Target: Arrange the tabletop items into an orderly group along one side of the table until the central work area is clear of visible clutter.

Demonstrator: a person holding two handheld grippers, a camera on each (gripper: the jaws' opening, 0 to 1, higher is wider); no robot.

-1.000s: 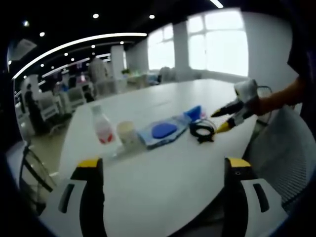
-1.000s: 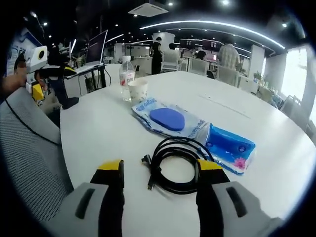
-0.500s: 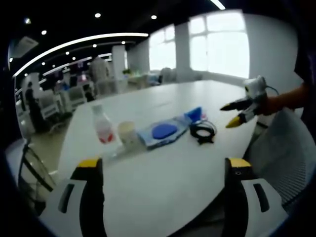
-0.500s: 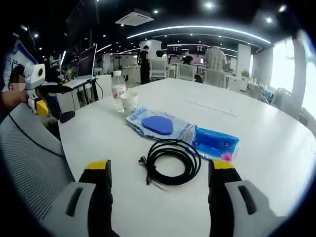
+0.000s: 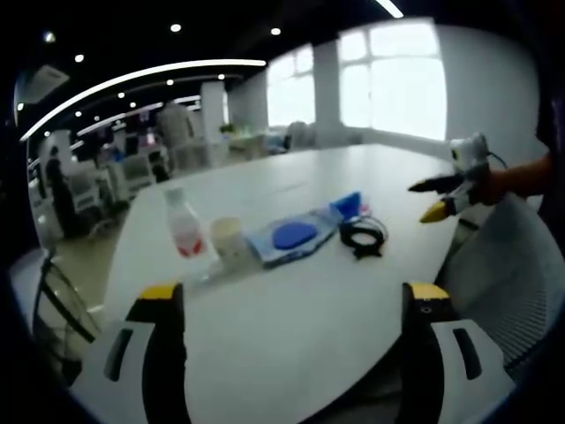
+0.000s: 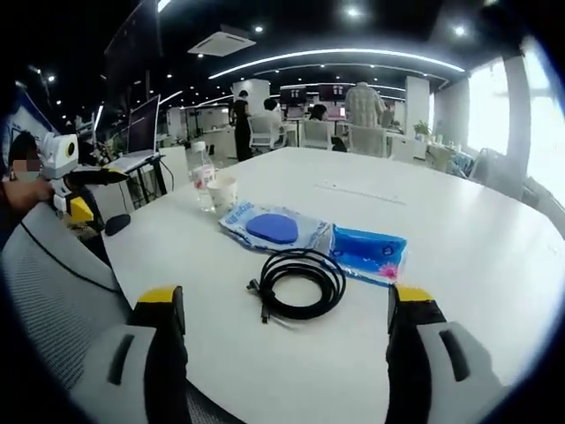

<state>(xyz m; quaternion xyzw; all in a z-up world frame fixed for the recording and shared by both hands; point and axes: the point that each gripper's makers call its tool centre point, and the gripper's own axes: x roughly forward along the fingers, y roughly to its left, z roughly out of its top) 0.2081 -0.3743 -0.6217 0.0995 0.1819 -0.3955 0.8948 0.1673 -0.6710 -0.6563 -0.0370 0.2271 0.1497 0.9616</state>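
Five items in a loose row on the white counter (image 6: pixel 459 238): clear water bottle (image 6: pixel 202 176), paper cup (image 6: pixel 223 192), blue pad in a clear wrapper (image 6: pixel 274 228), blue tissue pack (image 6: pixel 369 253), coiled black cable (image 6: pixel 297 282). Seemingly between grasps, no item in hand yet. Right gripper (image 6: pixel 281 305) held back from the counter edge, fingers (image 6: pixel 163 305) spread wide with nothing between them, cable straight ahead and nearest. Left gripper (image 5: pixel 287 305) likewise wide open and holding nothing, looking along the row from the bottle end, with the bottle (image 5: pixel 184 231) and cup (image 5: pixel 226 238) closest. Right gripper also seen in the left gripper view (image 5: pixel 441 201), raised beside the counter near the cable (image 5: pixel 363 235), well clear of it.

Next move, probably: bring the right gripper forward and down over the cable's coil, or nudge the tissue pack toward the wrapper to tighten the row along one side. Floppy loops likely to spill if pinched at a single strand.

Bottle showing a red label, liquid level unclear. Cup's inside hidden at this angle
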